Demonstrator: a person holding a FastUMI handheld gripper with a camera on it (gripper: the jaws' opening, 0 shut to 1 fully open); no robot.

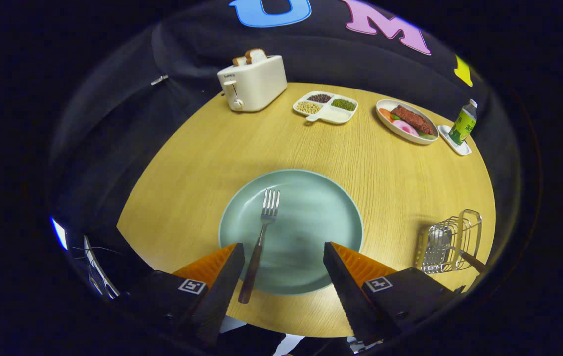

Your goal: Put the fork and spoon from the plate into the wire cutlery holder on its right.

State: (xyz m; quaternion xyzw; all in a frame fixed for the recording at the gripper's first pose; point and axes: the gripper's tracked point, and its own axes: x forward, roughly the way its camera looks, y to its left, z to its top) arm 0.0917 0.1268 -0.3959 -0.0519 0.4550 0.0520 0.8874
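Note:
A pale green plate (321, 207) lies on the round wooden table just ahead of my fingers. A fork (260, 241) with a dark wooden handle rests on the plate's left part, tines pointing away, handle end hanging over the near rim beside my left finger. My gripper (283, 249) is open above the plate's near edge, nothing between the fingers. To the plate's right stands the wire cutlery holder (452, 242). The spoon (440, 238) sits inside it, its bowl showing through the wires and its dark handle sticking out to the right.
At the table's far side stand a white toaster (252, 83) with bread slices, a divided dish (325, 107) of beans, an oval plate (406, 122) of food, and a green bottle (463, 125) on a small white tray. Bare wood lies between these and the plate.

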